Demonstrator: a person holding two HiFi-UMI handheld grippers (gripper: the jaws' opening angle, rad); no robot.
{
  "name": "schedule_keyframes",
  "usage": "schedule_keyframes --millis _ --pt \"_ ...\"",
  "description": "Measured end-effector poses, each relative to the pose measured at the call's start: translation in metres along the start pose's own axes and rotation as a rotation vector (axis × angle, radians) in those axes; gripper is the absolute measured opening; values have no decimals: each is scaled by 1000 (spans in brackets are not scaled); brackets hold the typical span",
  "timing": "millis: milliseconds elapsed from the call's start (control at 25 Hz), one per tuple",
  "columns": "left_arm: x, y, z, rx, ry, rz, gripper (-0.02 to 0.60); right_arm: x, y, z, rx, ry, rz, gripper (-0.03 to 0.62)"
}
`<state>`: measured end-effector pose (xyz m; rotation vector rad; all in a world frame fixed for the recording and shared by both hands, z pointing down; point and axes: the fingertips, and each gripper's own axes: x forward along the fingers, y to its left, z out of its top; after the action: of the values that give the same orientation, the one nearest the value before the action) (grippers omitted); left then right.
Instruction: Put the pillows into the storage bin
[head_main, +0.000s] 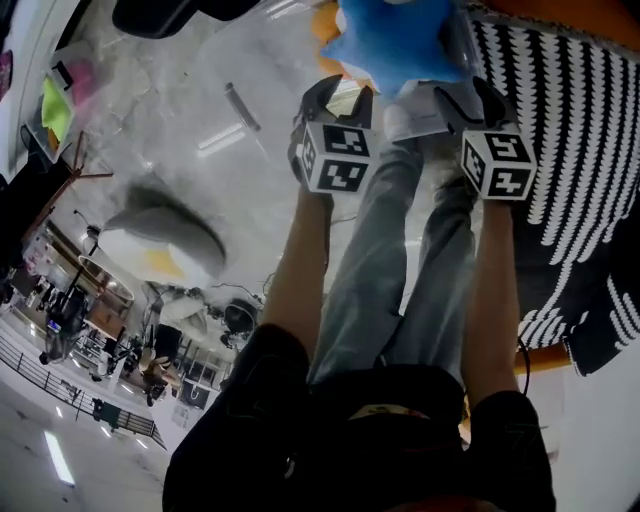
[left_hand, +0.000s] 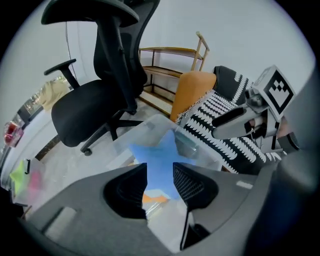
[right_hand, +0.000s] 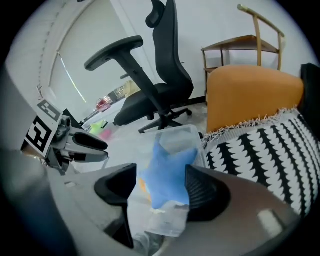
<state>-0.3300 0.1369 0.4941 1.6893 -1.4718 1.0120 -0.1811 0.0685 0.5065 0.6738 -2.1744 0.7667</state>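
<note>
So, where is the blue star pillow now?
Right gripper view, centre: the blue star pillow is over the clear bin, left of the black-and-white blanket.

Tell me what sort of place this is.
Probably an office or studio room: a black office chair, a wooden shelf and an orange seat with a patterned throw.

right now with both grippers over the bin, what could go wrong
1. The blue star pillow lies on an orange pillow in the clear bin and seems to sit high, so it might slide over the rim.
2. The left gripper and right gripper hang open and close together over it. Either could snag the star or bump the other.
</note>
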Motion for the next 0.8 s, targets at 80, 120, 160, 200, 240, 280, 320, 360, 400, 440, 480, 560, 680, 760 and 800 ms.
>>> schedule_keyframes --millis 80,120,160,200,240,280,320,360,400,440,480,560,680,760,800 --pt "4 -2 8 -10 -9 -30 158 2 0 -1 16 17 13 306" --pt "6 -6 15 -16 -19 -40 135 -2 -4 -2 37 17 15 305" --pt "7 -12 24 -24 -32 -48 106 -10 -12 -4 66 12 12 302" --pt "8 -19 33 -32 -48 -55 70 -19 -20 -6 97 2 6 295" --pt "8 -27 43 -37 -66 -64 37 -30 -28 -10 124 -12 -2 286" --pt "8 -37 53 -39 -85 -76 18 -41 -35 -13 146 -29 -14 238" --pt "7 -47 64 -38 -105 -92 12 -53 -41 -16 168 -48 -31 191" --pt "6 -59 75 -34 -122 -109 12 -65 -48 -18 192 -69 -51 133" --pt "4 -70 87 -26 -138 -128 11 -78 -54 -20 222 -92 -71 98" --pt "2 -82 98 -15 -151 -148 11 -90 -59 -21 255 -118 -89 81" --pt "-1 -93 108 2 -164 -169 11 -101 -63 -21 289 -149 -107 65" --pt "-6 -113 127 42 -190 -204 11 -122 -70 -20 339 -216 -153 9" --pt "-19 -149 151 87 -225 -236 11 -162 -86 -21 395 -299 -235 3" --pt "-36 -182 163 104 -247 -277 11 -200 -97 -31 459 -347 -294 3" --pt "-45 -199 172 110 -267 -300 11 -220 -104 -35 486 -373 -326 3"
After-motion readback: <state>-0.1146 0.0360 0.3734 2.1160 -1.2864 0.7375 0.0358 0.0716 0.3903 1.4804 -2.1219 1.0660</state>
